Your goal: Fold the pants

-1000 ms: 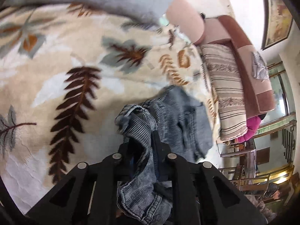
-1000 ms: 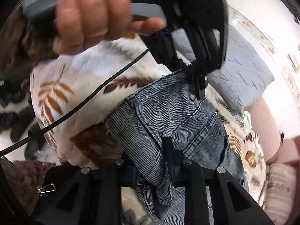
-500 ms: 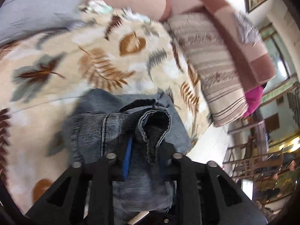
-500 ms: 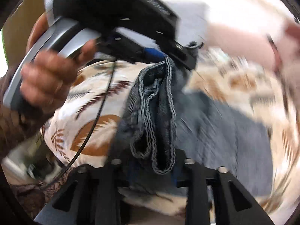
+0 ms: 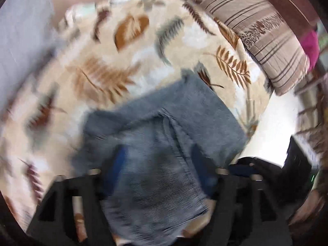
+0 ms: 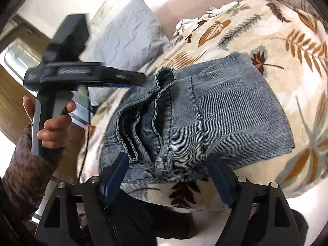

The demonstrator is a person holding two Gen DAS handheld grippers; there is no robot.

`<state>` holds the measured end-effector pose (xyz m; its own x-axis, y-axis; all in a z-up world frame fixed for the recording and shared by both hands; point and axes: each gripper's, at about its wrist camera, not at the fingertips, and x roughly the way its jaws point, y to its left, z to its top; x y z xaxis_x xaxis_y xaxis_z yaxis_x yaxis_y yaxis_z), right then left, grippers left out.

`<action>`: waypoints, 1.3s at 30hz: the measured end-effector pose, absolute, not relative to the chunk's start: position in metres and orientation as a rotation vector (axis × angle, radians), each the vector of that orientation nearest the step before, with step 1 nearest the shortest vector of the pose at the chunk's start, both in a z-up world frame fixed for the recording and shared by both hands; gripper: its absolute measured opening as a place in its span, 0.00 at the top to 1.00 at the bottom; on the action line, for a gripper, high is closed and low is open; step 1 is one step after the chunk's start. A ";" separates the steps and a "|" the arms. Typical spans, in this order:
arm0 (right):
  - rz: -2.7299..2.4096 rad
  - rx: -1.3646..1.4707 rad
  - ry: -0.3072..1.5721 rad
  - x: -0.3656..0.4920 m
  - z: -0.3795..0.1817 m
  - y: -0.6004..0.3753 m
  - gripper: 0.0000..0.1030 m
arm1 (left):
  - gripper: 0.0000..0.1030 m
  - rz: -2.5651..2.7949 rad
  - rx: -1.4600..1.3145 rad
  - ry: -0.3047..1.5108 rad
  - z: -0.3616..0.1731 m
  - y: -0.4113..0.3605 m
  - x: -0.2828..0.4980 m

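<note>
Near the bed's front edge, on the cream leaf-patterned plush blanket (image 6: pixel 256 20), the blue-grey ribbed denim pants (image 6: pixel 215 112) lie folded into a compact stack. Step in hand, I judge: release after a fold. Left claw (image 5: pixel 160 174) and right claw (image 6: pixel 168 170) both stand apart, pads clear of cloth; their jaws have just been opening. A second ago each pinched a bunched hem held aloft. Next: check loose hems at the stack's near side, flatten.
</note>
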<state>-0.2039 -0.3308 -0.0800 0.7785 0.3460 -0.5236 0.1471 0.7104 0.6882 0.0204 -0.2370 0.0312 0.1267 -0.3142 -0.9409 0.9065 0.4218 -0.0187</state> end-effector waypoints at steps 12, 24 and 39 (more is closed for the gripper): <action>0.411 0.891 0.802 -0.153 -0.093 -0.264 0.20 | 0.28 -1.075 0.970 1.071 0.018 -0.250 0.041; 0.394 1.226 0.745 -0.123 -0.128 -0.277 0.38 | 0.27 -1.176 0.798 1.245 -0.044 -0.236 0.083; 0.383 1.136 0.539 -0.167 -0.060 -0.315 0.75 | 0.84 -1.148 0.593 1.094 0.034 -0.239 0.045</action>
<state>-0.1670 -0.3154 -0.0599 0.8111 0.5463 -0.2089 -0.0170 0.3790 0.9252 0.0446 -0.2387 0.0344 0.0156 -0.4195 -0.9076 0.9269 0.3464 -0.1442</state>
